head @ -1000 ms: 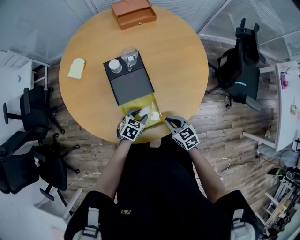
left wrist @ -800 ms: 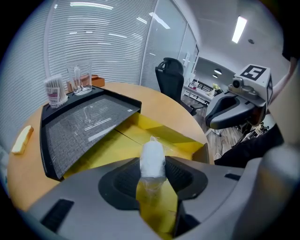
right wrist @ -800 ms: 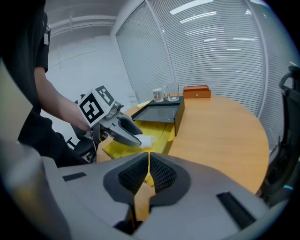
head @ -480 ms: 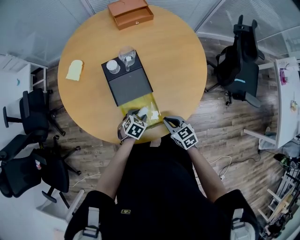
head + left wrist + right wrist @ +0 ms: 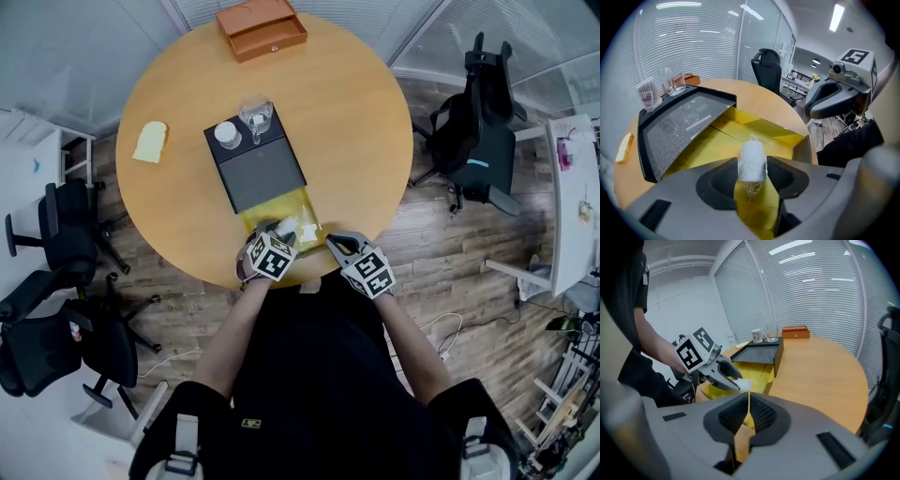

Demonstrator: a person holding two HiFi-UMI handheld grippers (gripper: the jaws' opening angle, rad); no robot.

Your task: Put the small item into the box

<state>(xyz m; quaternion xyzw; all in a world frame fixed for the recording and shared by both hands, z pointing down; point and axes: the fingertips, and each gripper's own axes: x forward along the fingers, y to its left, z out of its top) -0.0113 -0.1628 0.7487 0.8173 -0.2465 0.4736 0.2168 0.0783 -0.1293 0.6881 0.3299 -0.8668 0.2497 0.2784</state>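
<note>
Since a second ago the left tool (image 5: 752, 163) has tilted slightly; its jaws have just been opening, though both pads touch the small item (image 5: 752, 150) above the yellow box (image 5: 717, 140). The right tool (image 5: 747, 401) pinches the box flap (image 5: 749, 420). Release should be low and centred.

Bright, even light falls from ceiling strips (image 5: 836, 18); the worktop (image 5: 347, 122) shows only soft shadows. Fisheye bending and dark corners mark both gripper views; nearest parts look blurred.
</note>
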